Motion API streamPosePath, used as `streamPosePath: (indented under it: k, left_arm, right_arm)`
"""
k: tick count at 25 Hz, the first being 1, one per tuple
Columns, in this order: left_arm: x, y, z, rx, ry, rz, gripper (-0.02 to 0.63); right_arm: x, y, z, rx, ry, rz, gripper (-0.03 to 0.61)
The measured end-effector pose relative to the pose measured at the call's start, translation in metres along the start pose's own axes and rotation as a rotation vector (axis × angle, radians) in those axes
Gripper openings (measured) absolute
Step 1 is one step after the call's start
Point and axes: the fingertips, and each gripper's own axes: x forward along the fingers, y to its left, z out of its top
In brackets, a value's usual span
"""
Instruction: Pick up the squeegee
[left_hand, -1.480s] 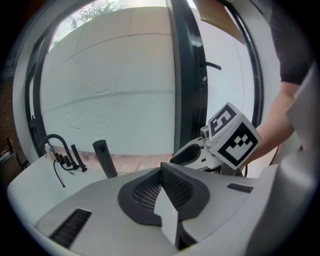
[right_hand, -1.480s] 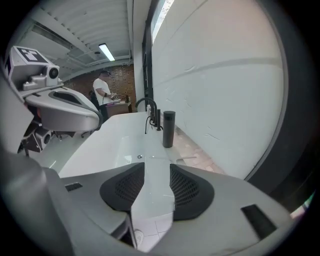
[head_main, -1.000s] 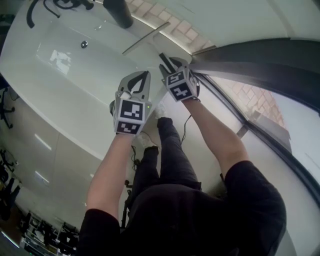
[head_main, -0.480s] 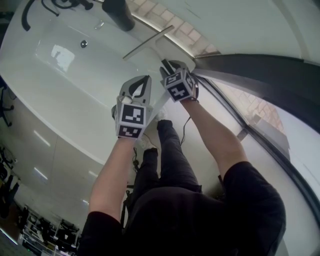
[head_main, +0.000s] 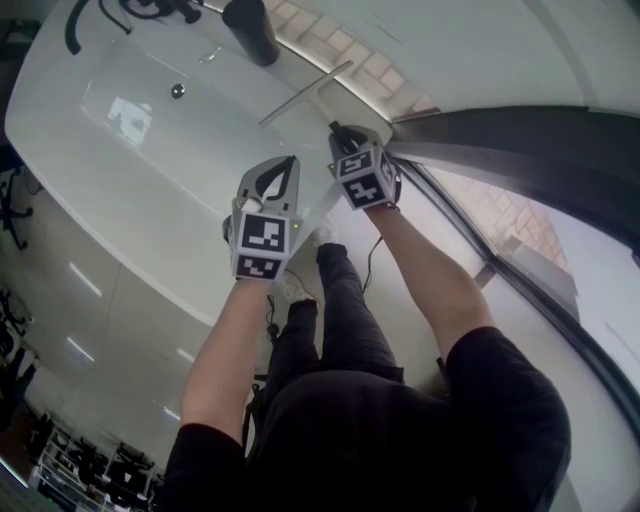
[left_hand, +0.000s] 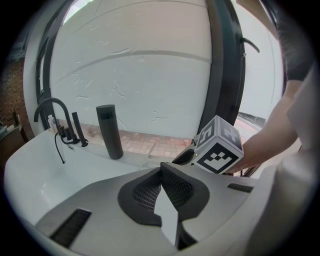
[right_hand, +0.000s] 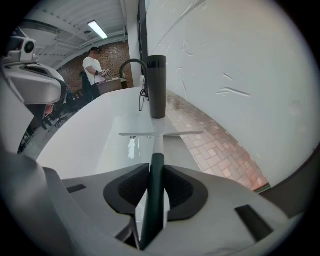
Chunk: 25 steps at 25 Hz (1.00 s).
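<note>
Bathtub (right_hand: 75, 142): squeegee (right_hand: 158, 149) in closing right hand-held gripper (right_hand: 155, 186)

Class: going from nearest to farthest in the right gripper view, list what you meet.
Right claw, jaws closing with the squeegee handle between them → squeegee blade → tall dark cylinder → curved tap → person standing in the background.
</note>
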Motion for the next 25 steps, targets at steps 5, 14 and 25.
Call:
streamPosePath:
  k: [5, 14, 25]
  left_arm:
    - [-0.045, -0.005, 0.009, 0.017, -0.043, 0.024, -0.012]
    - [-0.187, -0.029, 0.019, 0.073, -0.174, 0.045, -0.012]
    - [-0.384, -0.106, -0.002, 0.215, -0.328, -0.038, -0.012]
  right_arm:
    - [-0.046, 0.020, 0.007, 0.012, -0.041, 0.001, 0.103]
    - [-0.190, 0.091, 0.027, 0.039, -0.190, -0.040, 0.103]
    - [-0.404, 0.224, 0.013, 0.068, -0.405, -0.119, 0.101]
